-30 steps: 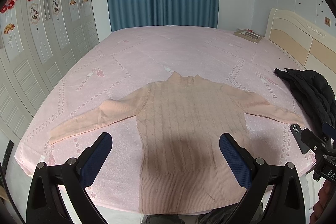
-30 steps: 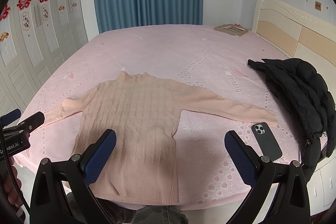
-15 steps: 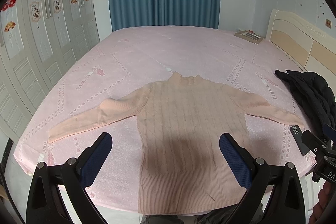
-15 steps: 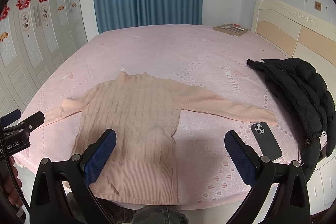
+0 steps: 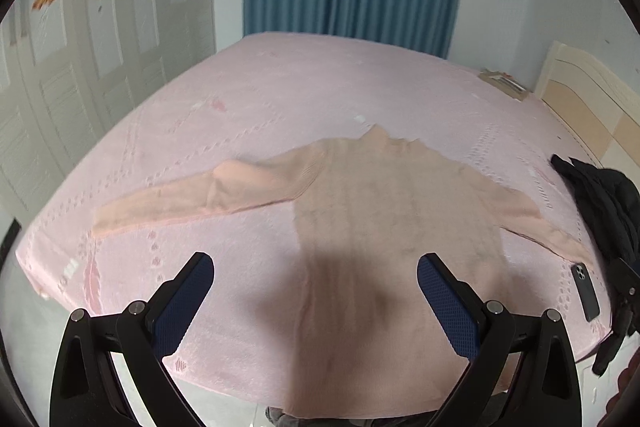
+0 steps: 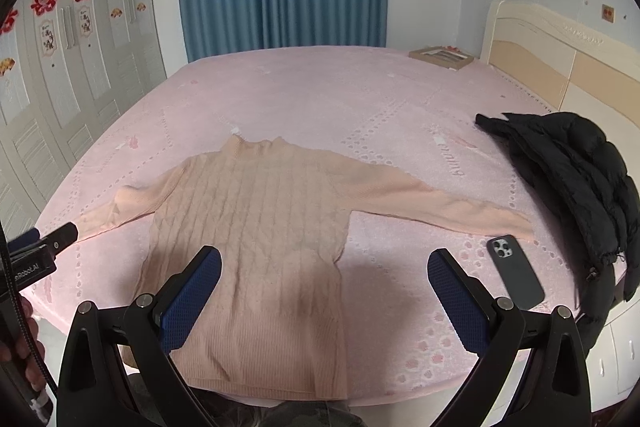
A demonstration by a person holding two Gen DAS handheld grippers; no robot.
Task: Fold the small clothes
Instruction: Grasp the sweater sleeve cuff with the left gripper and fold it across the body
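A peach cable-knit sweater (image 5: 384,227) lies flat on the pink bed (image 5: 320,95), both sleeves spread out, hem at the near edge. It also shows in the right wrist view (image 6: 260,227). My left gripper (image 5: 316,279) is open and empty, above the near edge, left of the sweater's lower body. My right gripper (image 6: 324,275) is open and empty, above the sweater's lower right side. The left gripper's tip (image 6: 44,247) shows at the left edge of the right wrist view.
A black phone (image 6: 514,271) lies by the right sleeve cuff. A black puffer jacket (image 6: 576,179) is heaped at the bed's right edge. A picture frame (image 6: 442,57) lies at the far right corner. Wardrobe doors stand on the left, a headboard (image 6: 560,67) on the right.
The left gripper has swung left and moved closer, so the sweater sits further right in its blurred view. The right gripper has hardly moved.
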